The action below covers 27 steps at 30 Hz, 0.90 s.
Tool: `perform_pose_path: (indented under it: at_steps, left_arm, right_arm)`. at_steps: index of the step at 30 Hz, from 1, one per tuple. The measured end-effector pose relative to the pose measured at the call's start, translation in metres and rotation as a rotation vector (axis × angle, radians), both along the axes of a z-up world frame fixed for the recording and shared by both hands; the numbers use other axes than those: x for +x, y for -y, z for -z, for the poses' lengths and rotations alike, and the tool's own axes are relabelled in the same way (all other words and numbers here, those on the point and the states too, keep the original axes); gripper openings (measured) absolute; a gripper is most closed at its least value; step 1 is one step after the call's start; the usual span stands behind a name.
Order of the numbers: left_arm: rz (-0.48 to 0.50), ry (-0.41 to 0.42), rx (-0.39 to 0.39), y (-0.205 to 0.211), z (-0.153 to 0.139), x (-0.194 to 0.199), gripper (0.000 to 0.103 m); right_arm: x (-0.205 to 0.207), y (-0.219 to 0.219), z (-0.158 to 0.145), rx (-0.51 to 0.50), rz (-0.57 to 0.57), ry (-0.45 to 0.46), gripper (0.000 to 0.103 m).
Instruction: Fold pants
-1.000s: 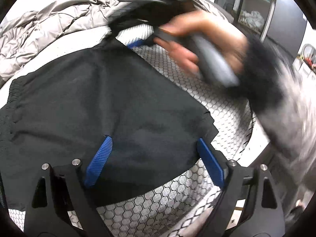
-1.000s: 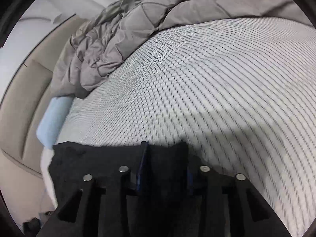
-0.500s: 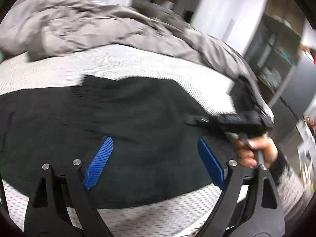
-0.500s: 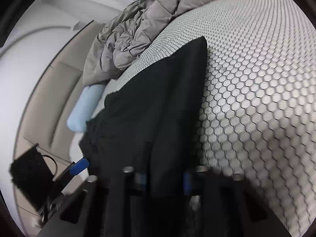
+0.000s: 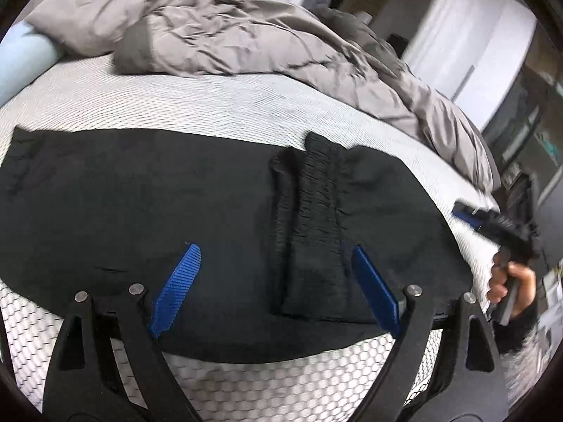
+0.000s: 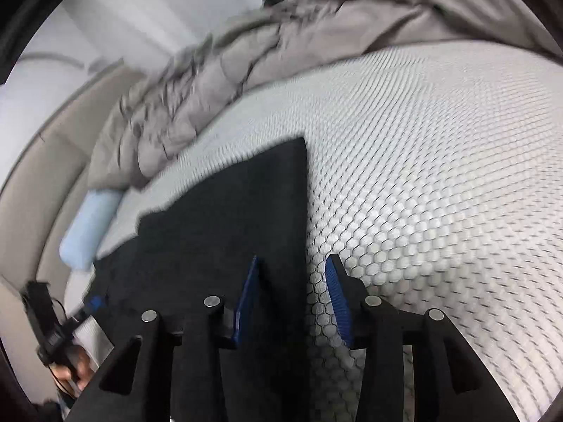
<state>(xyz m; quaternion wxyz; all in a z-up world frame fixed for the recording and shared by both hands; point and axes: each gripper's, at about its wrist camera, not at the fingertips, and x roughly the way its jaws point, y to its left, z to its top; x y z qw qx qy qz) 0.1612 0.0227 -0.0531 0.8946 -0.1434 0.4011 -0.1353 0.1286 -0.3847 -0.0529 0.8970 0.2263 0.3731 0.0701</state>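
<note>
The black pants (image 5: 211,211) lie flat across the near part of the bed (image 5: 246,102), folded over so the gathered waistband (image 5: 316,218) rests on top of the legs. The left gripper (image 5: 274,281) hovers above them with its jaws spread wide, holding nothing. The right gripper (image 6: 292,299), by the pants' edge, is opening its jaws; no cloth is pinched between them. A crumpled grey duvet (image 5: 228,35) fills the far side of the mattress.
</note>
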Motion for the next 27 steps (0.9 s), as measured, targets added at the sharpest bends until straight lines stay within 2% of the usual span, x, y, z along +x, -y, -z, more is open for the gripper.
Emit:
perform_pose_path:
  at_steps: [1, 3, 6, 8, 10, 11, 14, 17, 18, 19, 20, 21, 23, 24, 25, 26, 27]
  left_arm:
    - [0.025, -0.005, 0.029, 0.012, 0.002, 0.002, 0.086]
    - [0.063, -0.039, 0.120, 0.038, 0.010, -0.001, 0.086]
    - [0.100, -0.095, 0.251, 0.059, 0.029, 0.005, 0.086]
    - [0.127, -0.085, 0.322, 0.068, 0.036, 0.001, 0.087]
    - [0.125, -0.089, 0.323, 0.068, 0.035, -0.001, 0.088]
    - [0.126, -0.094, 0.319, 0.068, 0.034, -0.002, 0.088]
    - [0.099, -0.090, 0.306, 0.064, 0.021, -0.006, 0.087]
    - [0.082, 0.033, 0.275, 0.067, -0.011, -0.017, 0.087]
    - [0.109, 0.069, 0.252, 0.073, -0.019, -0.018, 0.087]
    - [0.174, 0.098, 0.227, 0.089, -0.025, -0.015, 0.087]
    - [0.219, 0.105, 0.227, 0.101, -0.026, -0.010, 0.087]
    - [0.262, 0.103, 0.238, 0.114, -0.024, -0.003, 0.084]
    - [0.364, 0.063, 0.269, 0.142, -0.010, 0.016, 0.062]
    - [0.412, 0.006, 0.280, 0.152, 0.004, 0.028, 0.043]
    - [0.420, -0.021, 0.299, 0.155, 0.011, 0.033, 0.034]
    - [0.418, -0.031, 0.313, 0.154, 0.019, 0.036, 0.033]
    - [0.425, -0.022, 0.291, 0.148, 0.020, 0.035, 0.032]
  right_arm:
    - [-0.009, -0.008, -0.009, -0.026, -0.017, 0.041, 0.040]
    - [-0.020, -0.029, -0.016, -0.050, -0.081, 0.074, 0.048]
    - [-0.020, -0.070, -0.009, -0.078, -0.209, 0.048, 0.048]
    - [-0.015, -0.103, 0.003, -0.151, -0.286, 0.017, 0.048]
    - [-0.008, -0.128, 0.019, -0.232, -0.348, -0.036, 0.048]
    - [-0.005, -0.139, 0.030, -0.308, -0.367, -0.066, 0.049]
    - [-0.007, -0.136, 0.035, -0.354, -0.380, -0.090, 0.049]
    - [-0.025, -0.115, 0.023, -0.444, -0.295, -0.106, 0.050]
    - [-0.035, -0.107, 0.019, -0.436, -0.280, -0.091, 0.050]
    - [-0.043, -0.099, 0.012, -0.396, -0.273, -0.065, 0.051]
    - [-0.049, -0.095, 0.006, -0.367, -0.266, -0.046, 0.051]
    - [-0.050, -0.096, 0.003, -0.351, -0.263, -0.026, 0.051]
    - [-0.046, -0.105, 0.003, -0.333, -0.282, -0.006, 0.052]
    - [-0.039, -0.113, 0.007, -0.322, -0.293, -0.010, 0.052]
    - [-0.031, -0.120, 0.011, -0.313, -0.305, -0.026, 0.052]
    - [-0.023, -0.125, 0.020, -0.303, -0.327, -0.058, 0.052]
    - [-0.017, -0.128, 0.027, -0.327, -0.337, -0.080, 0.051]
